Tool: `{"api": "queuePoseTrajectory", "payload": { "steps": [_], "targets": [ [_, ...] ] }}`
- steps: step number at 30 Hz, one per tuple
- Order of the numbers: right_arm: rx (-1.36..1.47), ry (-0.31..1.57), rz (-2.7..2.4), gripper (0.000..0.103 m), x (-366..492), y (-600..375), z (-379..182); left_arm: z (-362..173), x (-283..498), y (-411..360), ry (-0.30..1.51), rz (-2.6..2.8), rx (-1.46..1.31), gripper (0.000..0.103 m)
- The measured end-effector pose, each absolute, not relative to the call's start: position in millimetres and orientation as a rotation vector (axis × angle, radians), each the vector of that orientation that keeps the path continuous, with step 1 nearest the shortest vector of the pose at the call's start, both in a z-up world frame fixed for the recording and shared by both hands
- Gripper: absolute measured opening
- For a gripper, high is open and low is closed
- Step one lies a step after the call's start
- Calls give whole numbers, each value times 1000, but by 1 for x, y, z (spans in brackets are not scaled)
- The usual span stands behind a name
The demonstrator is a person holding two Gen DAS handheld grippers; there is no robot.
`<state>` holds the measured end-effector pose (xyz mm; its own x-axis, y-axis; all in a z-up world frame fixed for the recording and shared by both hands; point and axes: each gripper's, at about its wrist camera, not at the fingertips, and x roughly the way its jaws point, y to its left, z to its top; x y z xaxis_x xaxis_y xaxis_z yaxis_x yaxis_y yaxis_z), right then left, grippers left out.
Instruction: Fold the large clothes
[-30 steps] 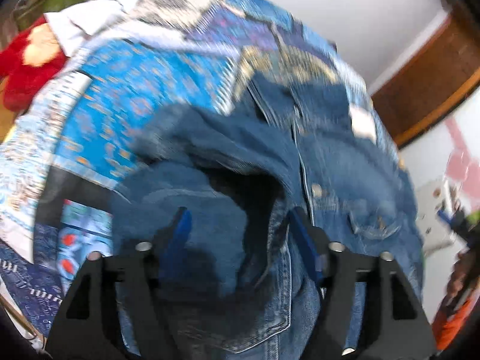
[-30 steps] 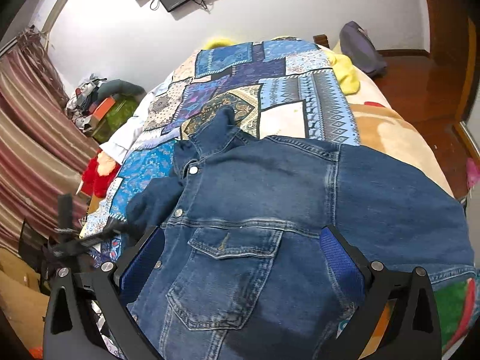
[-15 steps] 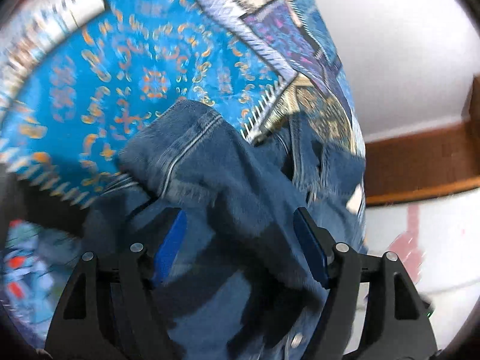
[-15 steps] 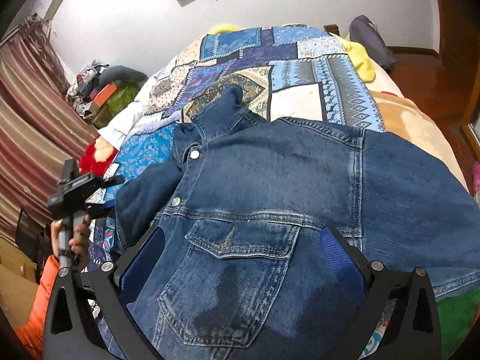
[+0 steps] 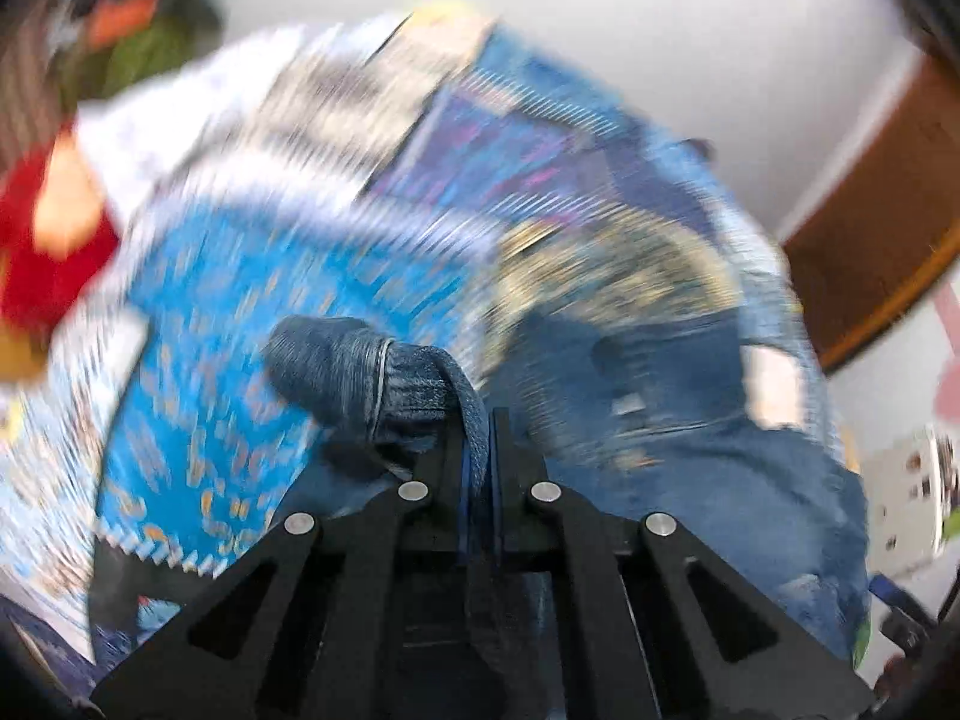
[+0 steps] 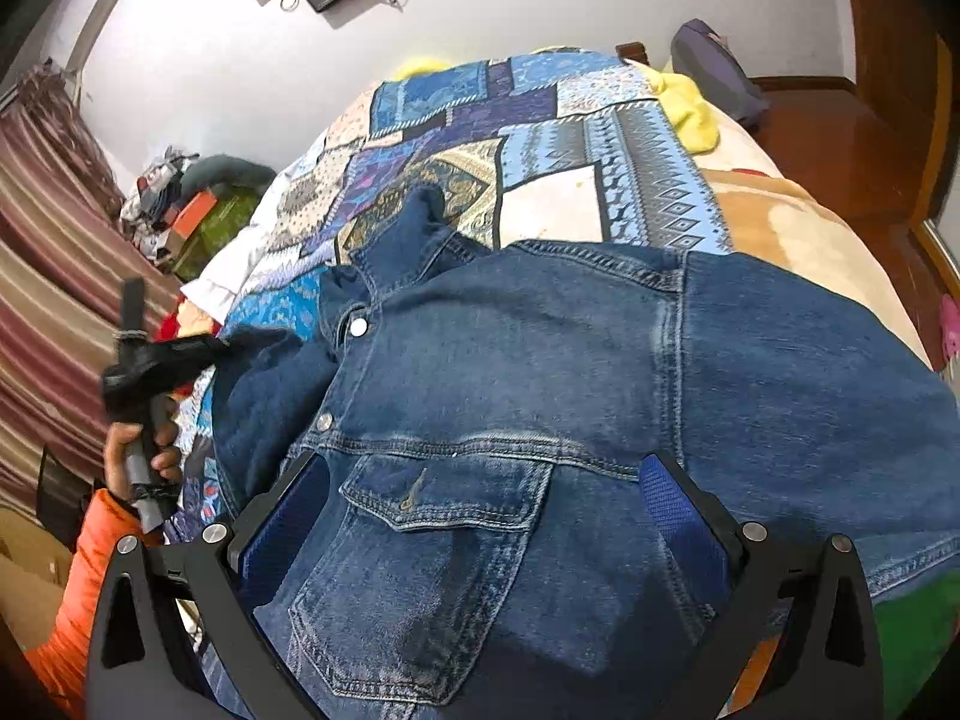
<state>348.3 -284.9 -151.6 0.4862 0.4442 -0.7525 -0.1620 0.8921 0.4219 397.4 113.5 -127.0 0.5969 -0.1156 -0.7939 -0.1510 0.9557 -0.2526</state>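
Left gripper has closed on the denim jacket's sleeve; lifted.

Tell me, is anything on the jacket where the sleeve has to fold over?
Nothing visible. The left gripper is shut on the sleeve cuff. The denim jacket front is bare; the open right gripper hovers over its chest pocket.

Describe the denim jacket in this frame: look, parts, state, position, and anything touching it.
The denim jacket is mid-blue, faded at the seams, lying front-up and spread on the patchwork bedspread. A flapped chest pocket, two metal snap buttons and the rumpled collar are visible. The left gripper is shut on a bunched cuff of its sleeve. The right gripper hangs open over the chest; contact cannot be told.
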Motion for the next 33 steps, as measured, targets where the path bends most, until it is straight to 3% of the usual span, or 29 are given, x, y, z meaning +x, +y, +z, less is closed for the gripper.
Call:
{"api": "queuePoseTrajectory", "payload": {
  "steps": [3, 8, 17, 19, 22, 24, 26, 30, 33],
  "targets": [
    [334, 974, 370, 103, 343, -294, -144, -72, 385, 66, 827, -84, -220, 3],
    [358, 925, 352, 103, 330, -314, -128, -45, 368, -14, 776, -255, -126, 3],
    [338, 930, 300, 103, 302, -343, -119, -165, 342, -89, 1160, -461, -149, 5],
    [325, 944, 297, 103, 298, -344, -121, -172, 332, -89, 1178, -461, -147, 14],
    [318, 968, 302, 103, 298, -339, -126, -157, 316, -80, 1146, -449, -114, 39],
    [317, 977, 307, 103, 300, -333, -128, -139, 306, -65, 1089, -448, -107, 64],
    [325, 983, 321, 103, 305, -326, -131, -121, 299, -39, 1010, -395, -91, 77],
    [373, 1022, 355, 103, 324, -308, -143, -106, 295, 12, 918, -221, -34, 89],
    [438, 1094, 367, 103, 343, -292, -162, -119, 299, 70, 930, -34, -25, 89]
  ]
}}
